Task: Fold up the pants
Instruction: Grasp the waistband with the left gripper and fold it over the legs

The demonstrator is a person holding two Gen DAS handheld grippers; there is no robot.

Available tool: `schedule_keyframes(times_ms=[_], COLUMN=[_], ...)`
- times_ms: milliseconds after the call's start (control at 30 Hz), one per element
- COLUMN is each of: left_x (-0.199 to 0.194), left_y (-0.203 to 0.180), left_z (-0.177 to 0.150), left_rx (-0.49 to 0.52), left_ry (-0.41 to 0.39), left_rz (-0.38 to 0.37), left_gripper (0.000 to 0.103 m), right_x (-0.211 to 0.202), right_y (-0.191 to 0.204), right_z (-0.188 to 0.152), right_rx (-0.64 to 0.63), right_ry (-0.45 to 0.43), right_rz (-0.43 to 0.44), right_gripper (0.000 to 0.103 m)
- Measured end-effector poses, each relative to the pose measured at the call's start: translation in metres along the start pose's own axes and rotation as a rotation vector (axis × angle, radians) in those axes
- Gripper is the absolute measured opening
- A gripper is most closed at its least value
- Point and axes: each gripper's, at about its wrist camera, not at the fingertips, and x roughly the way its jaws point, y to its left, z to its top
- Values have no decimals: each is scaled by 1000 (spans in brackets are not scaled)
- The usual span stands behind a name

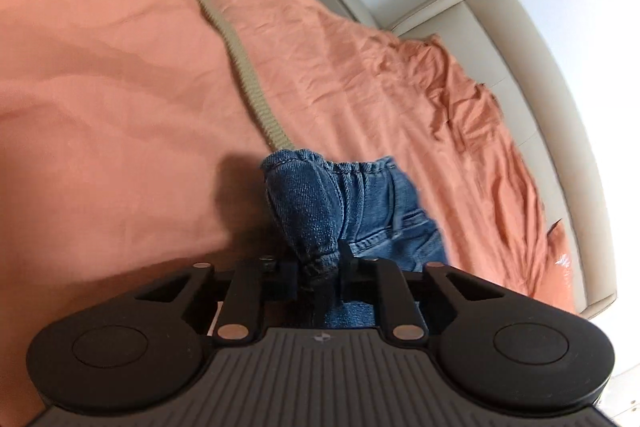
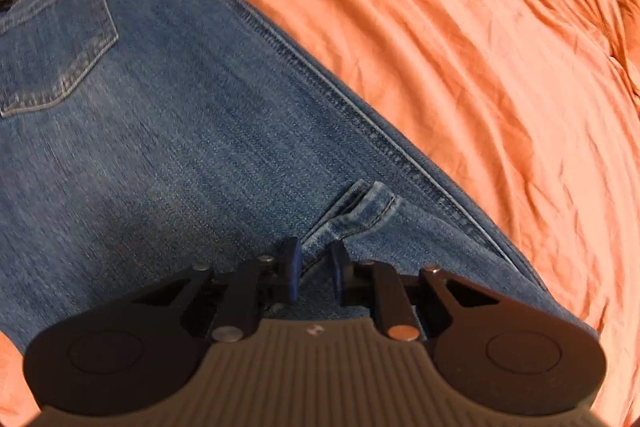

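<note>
Blue denim pants [image 2: 168,131] lie on an orange bedsheet [image 2: 460,47], back pocket [image 2: 56,47] up at the upper left. In the left wrist view my left gripper [image 1: 320,267] is shut on a bunched fold of the pants [image 1: 316,211] at the elastic waistband, lifted a little off the bed. In the right wrist view my right gripper [image 2: 314,259] sits low on the denim, its jaws narrowly apart around a small raised seam fold [image 2: 360,215] by the inner leg seam.
The orange sheet [image 1: 120,87] covers the bed, with a beige ribbed trim strip [image 1: 244,67] running across it. A beige padded headboard [image 1: 532,75] and white wall lie at the right. Wrinkled sheet bunches by the headboard [image 1: 472,107].
</note>
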Motion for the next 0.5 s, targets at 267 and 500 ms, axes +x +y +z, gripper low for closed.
schedule_keyframes(times_ms=[267, 500], left_x=[-54, -84], left_y=[-110, -247], left_z=[-20, -118], left_rx=[331, 804], left_ry=[-113, -133], left_rz=[-61, -89], left_gripper=[14, 14], right_x=[-70, -118], right_y=[-12, -51], right_z=[-45, -98], right_rx=[90, 265], right_ry=[-88, -161], right_rz=[23, 55], right_gripper=[12, 12])
